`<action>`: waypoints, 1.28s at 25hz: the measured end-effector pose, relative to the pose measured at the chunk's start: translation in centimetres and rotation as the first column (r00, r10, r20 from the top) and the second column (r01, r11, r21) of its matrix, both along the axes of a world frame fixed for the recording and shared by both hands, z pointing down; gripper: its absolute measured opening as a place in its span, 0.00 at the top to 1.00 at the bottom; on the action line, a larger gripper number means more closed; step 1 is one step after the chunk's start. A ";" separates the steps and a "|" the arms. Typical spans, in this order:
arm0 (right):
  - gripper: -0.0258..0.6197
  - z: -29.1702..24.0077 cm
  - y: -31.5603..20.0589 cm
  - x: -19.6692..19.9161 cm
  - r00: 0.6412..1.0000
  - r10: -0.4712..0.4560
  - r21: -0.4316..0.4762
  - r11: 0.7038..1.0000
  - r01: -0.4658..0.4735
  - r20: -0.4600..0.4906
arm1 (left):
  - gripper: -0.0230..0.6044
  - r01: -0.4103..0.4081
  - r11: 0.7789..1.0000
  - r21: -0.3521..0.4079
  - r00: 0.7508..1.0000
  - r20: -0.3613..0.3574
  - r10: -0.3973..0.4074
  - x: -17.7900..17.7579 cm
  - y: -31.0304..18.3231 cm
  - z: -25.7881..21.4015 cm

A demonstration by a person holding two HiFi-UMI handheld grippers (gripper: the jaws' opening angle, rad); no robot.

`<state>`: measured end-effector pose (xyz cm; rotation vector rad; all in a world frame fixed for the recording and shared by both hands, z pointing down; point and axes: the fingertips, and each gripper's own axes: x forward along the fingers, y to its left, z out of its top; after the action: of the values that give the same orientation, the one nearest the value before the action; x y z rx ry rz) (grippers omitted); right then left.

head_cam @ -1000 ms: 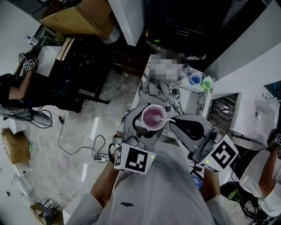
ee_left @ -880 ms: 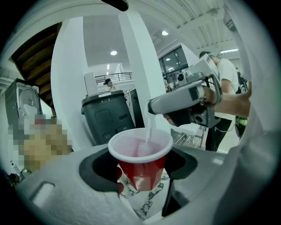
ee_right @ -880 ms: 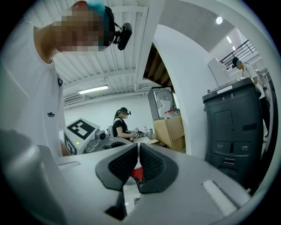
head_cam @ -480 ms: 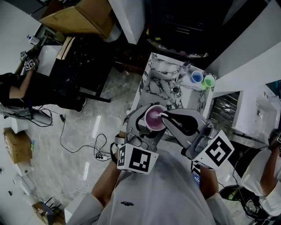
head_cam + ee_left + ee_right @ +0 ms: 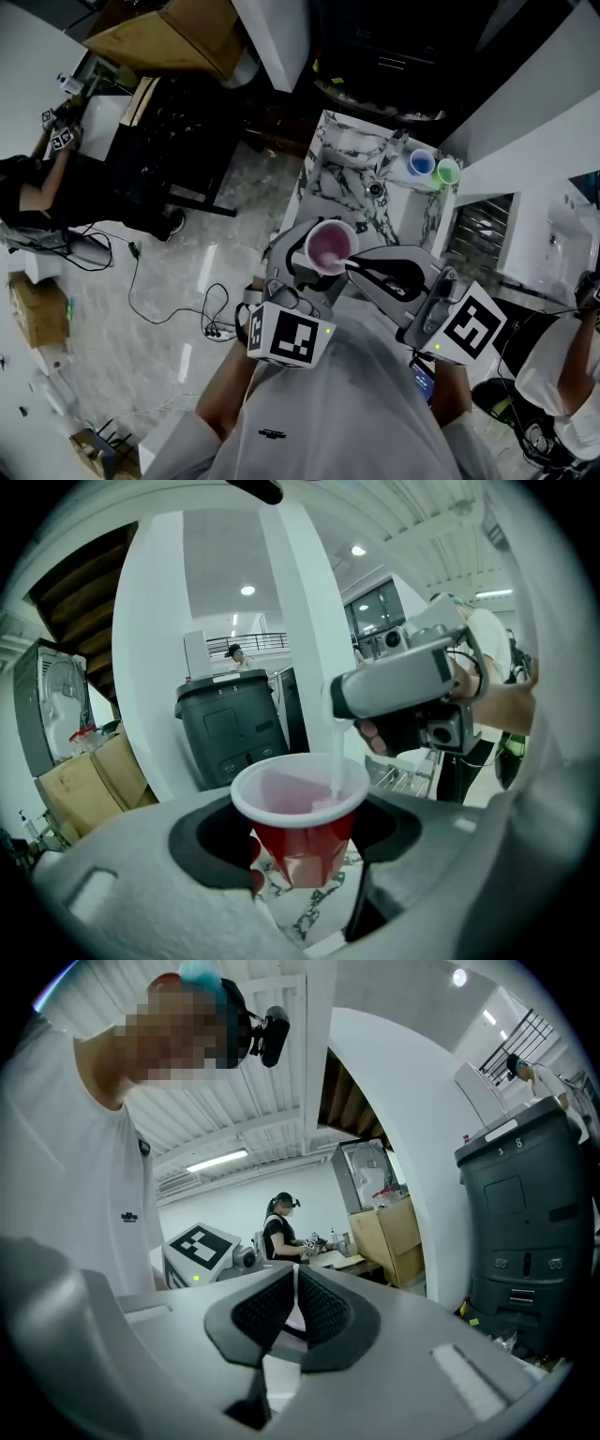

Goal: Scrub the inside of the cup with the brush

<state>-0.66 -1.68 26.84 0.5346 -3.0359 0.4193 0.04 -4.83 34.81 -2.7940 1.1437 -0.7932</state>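
A red cup [image 5: 330,246] with a white rim and pale pink inside is held upright above the floor, my left gripper [image 5: 317,266] shut on its sides. In the left gripper view the cup [image 5: 302,832] sits between the jaws of that gripper [image 5: 300,844], and the brush's white handle [image 5: 335,747] drops down into it. My right gripper [image 5: 364,266] reaches in from the right, just beside the rim, shut on the handle. In the right gripper view the pads of my right gripper [image 5: 293,1303] pinch a thin white strip of the handle [image 5: 293,1318]. The brush head is hidden inside the cup.
A marble-topped table [image 5: 349,178] stands just beyond the cup, with a blue cup [image 5: 419,166] and a green cup [image 5: 446,173] at its far right corner. Cables [image 5: 202,323] lie on the floor at left. A seated person [image 5: 28,192] is at far left.
My right gripper swung left over the cup half a second ago and has come back to the right. The cup has shifted only slightly in my left gripper.
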 end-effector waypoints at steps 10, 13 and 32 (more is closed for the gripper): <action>0.93 1.9 -1.7 2.1 0.987 0.073 0.035 0.997 -0.068 -0.142 | 0.49 -0.044 0.999 -0.008 0.998 0.036 0.044 1.4 1.2 1.0; 0.93 1.6 -1.7 1.5 0.992 0.073 0.044 0.997 -0.069 -0.104 | 0.49 -0.054 0.999 -0.010 0.998 0.037 0.054 1.7 1.5 1.1; 0.93 1.3 -0.6 0.3 0.992 0.054 0.048 0.998 -0.049 -0.110 | 0.49 -0.045 0.999 -0.002 0.999 0.027 0.045 0.8 1.9 0.9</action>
<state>-0.33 -2.31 28.10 0.6182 -2.9367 0.3125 0.85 -2.94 35.69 -2.7909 1.0726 -0.8258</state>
